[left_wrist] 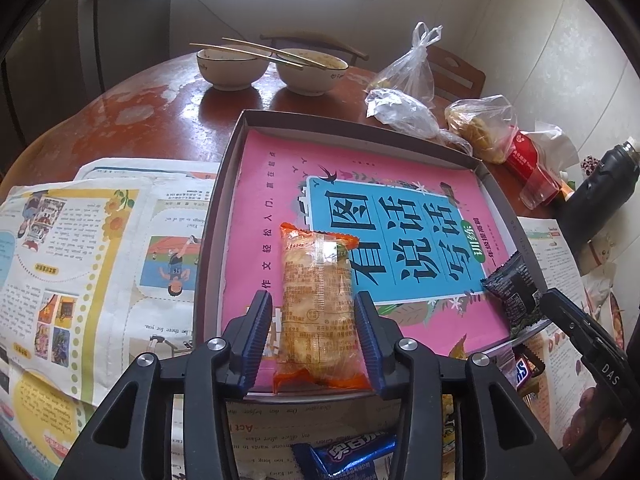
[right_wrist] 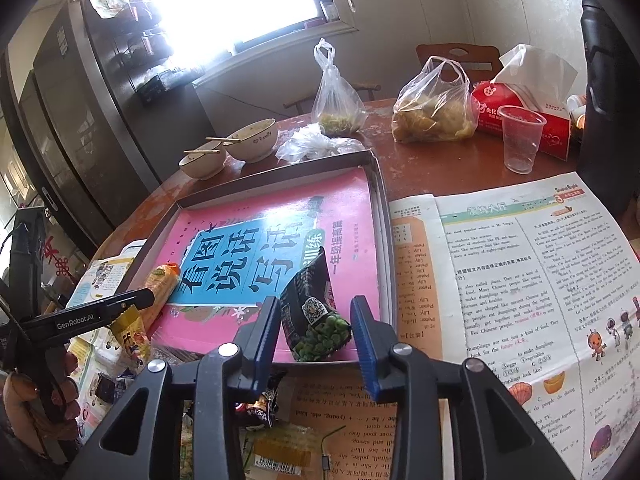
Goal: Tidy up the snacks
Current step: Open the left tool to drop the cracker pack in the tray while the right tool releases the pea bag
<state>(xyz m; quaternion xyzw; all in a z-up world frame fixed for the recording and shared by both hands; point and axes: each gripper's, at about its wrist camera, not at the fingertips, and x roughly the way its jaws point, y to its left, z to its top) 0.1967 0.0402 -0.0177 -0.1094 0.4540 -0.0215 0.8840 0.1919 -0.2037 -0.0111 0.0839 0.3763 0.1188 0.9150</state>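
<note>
Lowest in my left wrist view, my left gripper (left_wrist: 316,336) straddles the orange cracker pack (left_wrist: 318,304). The pack lies on the pink book (left_wrist: 272,184) inside the shallow box (left_wrist: 218,208), near its lower edge, long axis running straight up the frame, in line with my fingers. The blue pads (left_wrist: 366,332) stand a little off the wrapper on either side, so I read these jaws as parted and the pack as let go, resting on the book.

In the right wrist view, my right gripper (right_wrist: 314,338) sits the same way over the dark pea packet (right_wrist: 316,316), which lies at the lower right corner of the box, its long axis tilted up and to the right, the clear green end nearest me. There is a gap on both sides of it, so these fingers are apart too and grip nothing.

Both snacks look placed. The next picks lie nearer than the box, at the bottom of each frame: a blue biscuit pack (left_wrist: 344,456) under my left fingers, a small dark wrapper (right_wrist: 260,408) under my right. Each hand must draw back towards the bottom edge of its view. Farther up the table (left_wrist: 168,92) stand two bowls (left_wrist: 232,66).
</note>
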